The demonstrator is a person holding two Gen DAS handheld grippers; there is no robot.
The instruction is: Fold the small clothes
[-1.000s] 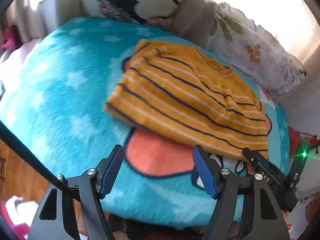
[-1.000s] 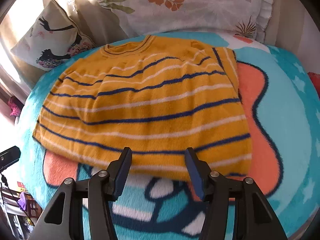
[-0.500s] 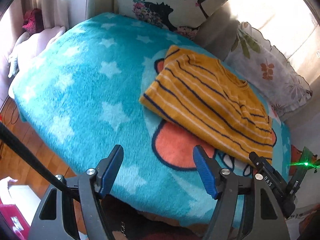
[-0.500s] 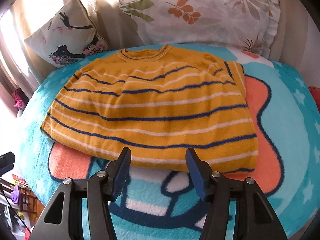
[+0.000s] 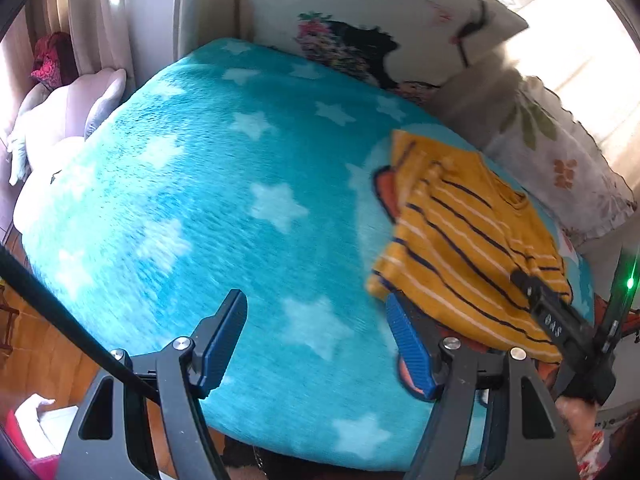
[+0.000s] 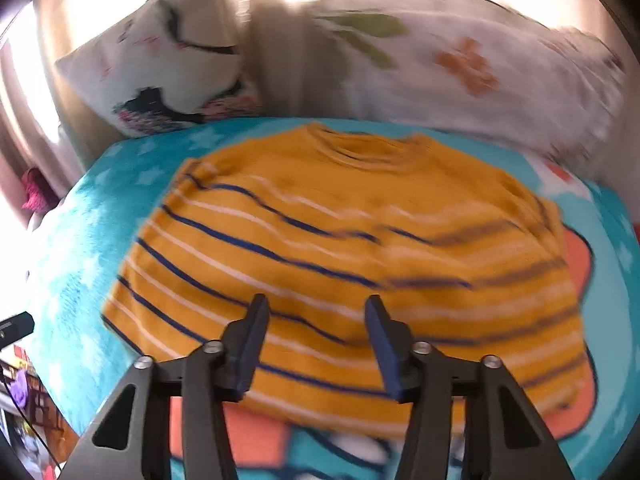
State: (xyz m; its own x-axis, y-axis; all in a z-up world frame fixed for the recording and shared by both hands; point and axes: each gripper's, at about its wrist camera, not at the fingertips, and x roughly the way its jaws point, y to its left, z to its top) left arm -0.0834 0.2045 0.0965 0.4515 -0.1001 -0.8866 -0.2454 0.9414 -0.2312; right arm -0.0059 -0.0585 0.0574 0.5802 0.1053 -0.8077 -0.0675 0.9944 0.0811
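Note:
A small yellow sweater (image 6: 352,248) with navy and white stripes lies flat on the turquoise star blanket (image 5: 200,200), sleeves folded in, collar toward the pillows. My right gripper (image 6: 314,312) is open and empty, low over the sweater's bottom hem. My left gripper (image 5: 316,312) is open and empty over bare blanket, left of the sweater (image 5: 472,248). The right gripper's body (image 5: 560,328) shows at the sweater's near right corner in the left wrist view.
Two pillows stand along the back: a bird-print one (image 6: 160,76) and a leaf-print one (image 6: 460,60). The blanket's front edge drops to a wooden floor (image 5: 36,356). A pale cushion (image 5: 60,112) lies at the far left.
My left gripper has swung left, away from the sweater, over open blanket. My right gripper has moved forward over the sweater's hem. Both stay open.

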